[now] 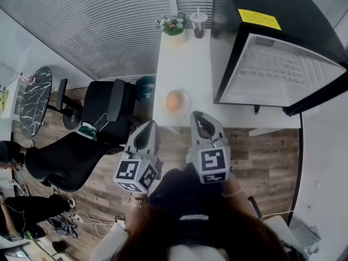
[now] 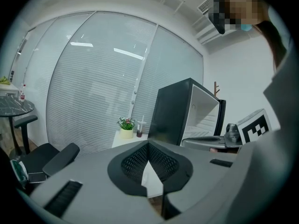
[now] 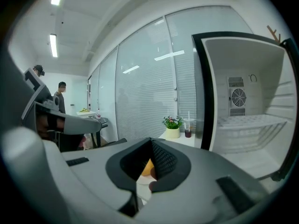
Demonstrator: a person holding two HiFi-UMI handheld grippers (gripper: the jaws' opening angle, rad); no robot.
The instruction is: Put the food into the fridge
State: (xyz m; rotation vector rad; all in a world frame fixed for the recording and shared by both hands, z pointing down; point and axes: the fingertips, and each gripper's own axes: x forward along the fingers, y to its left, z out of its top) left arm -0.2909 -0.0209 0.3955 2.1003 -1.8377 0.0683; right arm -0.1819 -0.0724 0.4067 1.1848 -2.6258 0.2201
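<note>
Head view: the food (image 1: 174,100), a round orange item, sits on a small plate (image 1: 185,105) on the white table (image 1: 185,64), centre of frame, just above the two gripper tips. The fridge (image 1: 283,64) is at upper right and stands open, white interior facing the person, well apart from the plate. The left gripper (image 1: 149,125) and right gripper (image 1: 197,115) are both at lower centre, held side by side below the table edge, touching nothing. In the left gripper view the jaws are clenched together with nothing between them, aimed toward the table. In the right gripper view the jaws are likewise clenched and empty, and the food shows behind the gap, low centre, not in contact. The fridge shelves look bare in the right gripper view, as far as they show. A potted plant (image 1: 173,24) and a cup with a straw (image 1: 198,23) stand at the far end of the table, top centre. My judgement: the task has barely started. The fridge is already open, so what's left is opening a gripper, grasping the food or plate, carrying it right and setting it on a shelf.
</note>
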